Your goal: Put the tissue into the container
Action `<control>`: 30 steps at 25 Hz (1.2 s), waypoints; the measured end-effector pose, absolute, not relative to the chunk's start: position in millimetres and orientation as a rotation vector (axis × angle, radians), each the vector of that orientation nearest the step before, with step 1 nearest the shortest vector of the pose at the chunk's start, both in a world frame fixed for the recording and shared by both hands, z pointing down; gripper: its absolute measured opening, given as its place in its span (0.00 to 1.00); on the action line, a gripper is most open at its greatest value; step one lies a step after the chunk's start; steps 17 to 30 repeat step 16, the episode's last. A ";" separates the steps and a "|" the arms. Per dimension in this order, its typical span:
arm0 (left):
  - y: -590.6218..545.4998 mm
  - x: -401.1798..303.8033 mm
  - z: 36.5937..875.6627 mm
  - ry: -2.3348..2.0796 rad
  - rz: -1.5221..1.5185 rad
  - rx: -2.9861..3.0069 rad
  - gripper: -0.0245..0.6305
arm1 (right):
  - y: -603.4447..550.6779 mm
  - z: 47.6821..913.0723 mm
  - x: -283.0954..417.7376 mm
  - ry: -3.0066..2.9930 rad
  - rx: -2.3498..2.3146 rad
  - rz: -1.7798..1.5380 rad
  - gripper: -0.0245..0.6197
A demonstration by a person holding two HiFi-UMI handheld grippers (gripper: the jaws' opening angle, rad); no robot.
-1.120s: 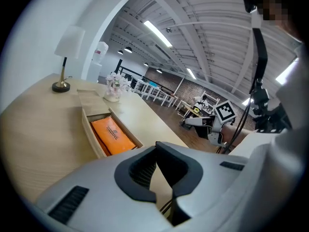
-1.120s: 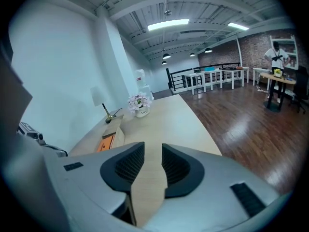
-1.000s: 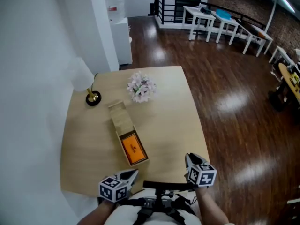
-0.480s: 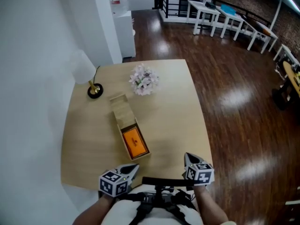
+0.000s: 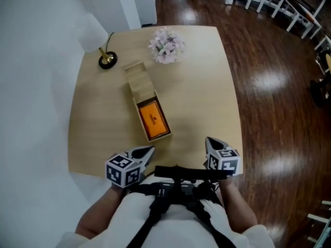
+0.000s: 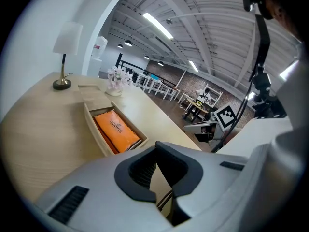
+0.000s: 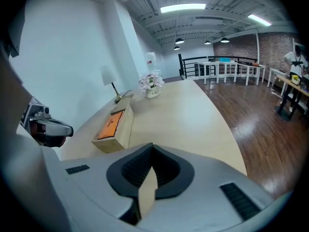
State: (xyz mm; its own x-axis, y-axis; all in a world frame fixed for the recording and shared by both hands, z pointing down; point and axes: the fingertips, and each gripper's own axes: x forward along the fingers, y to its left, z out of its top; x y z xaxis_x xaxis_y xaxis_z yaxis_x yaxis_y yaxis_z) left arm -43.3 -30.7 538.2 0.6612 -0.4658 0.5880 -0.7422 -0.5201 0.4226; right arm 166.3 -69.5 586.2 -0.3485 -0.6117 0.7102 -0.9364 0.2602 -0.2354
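Observation:
A long wooden box (image 5: 138, 82) lies in the middle of the table, and its open near end holds an orange tissue pack (image 5: 153, 119). The pack (image 6: 116, 128) also shows in the left gripper view, and in the right gripper view the same pack (image 7: 110, 123) sits low in the box (image 7: 120, 132). My left gripper (image 5: 150, 150) hovers at the table's near edge, just short of the box, shut and empty. My right gripper (image 5: 209, 140) sits at the near right edge, shut with nothing between its pads.
A small lamp with a brass base (image 5: 106, 60) and a bunch of pale flowers (image 5: 166, 44) stand at the table's far end. A white wall runs along the left. Dark wood floor (image 5: 274, 112) lies beyond the table's right edge.
The head view has tilted down, so the table fills more of the picture. Both grippers stay at the near edge. The box and pack have not moved.

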 end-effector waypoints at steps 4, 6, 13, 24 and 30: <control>-29.2 -47.0 541.3 -0.932 0.544 2.187 0.04 | -69.4 597.1 158.5 -2.053 1.355 0.906 0.02; -29.4 -49.2 543.0 -0.932 0.541 2.176 0.04 | -67.6 600.4 157.0 -2.034 1.336 0.910 0.02; -24.2 -74.7 584.7 -0.962 0.628 2.073 0.04 | -55.8 650.1 165.9 -1.958 1.279 0.937 0.02; -8.4 -91.8 628.3 -0.949 0.815 2.006 0.04 | -48.9 677.8 171.5 -1.927 1.255 0.948 0.02; -8.4 -91.8 628.3 -0.949 0.815 2.006 0.04 | -48.9 677.8 171.5 -1.927 1.255 0.948 0.02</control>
